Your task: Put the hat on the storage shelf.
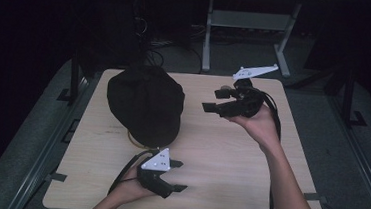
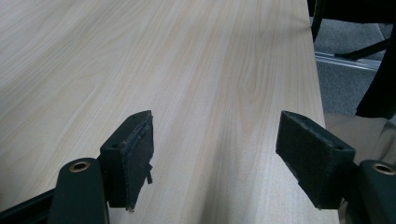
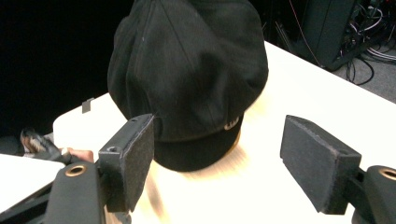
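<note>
A black cap [image 1: 145,103] sits on the tabletop [image 1: 230,153]. The left claw [image 1: 177,175] is nearer it, the right claw [image 1: 216,100] faces it; both released.

The high view looks down and forward over the whole worktop [image 1: 230,153]. The left gripper view skims low across bare wood toward its right edge. The right gripper view faces left, close on the cap [image 3: 187,70], probably blurred below.
</note>
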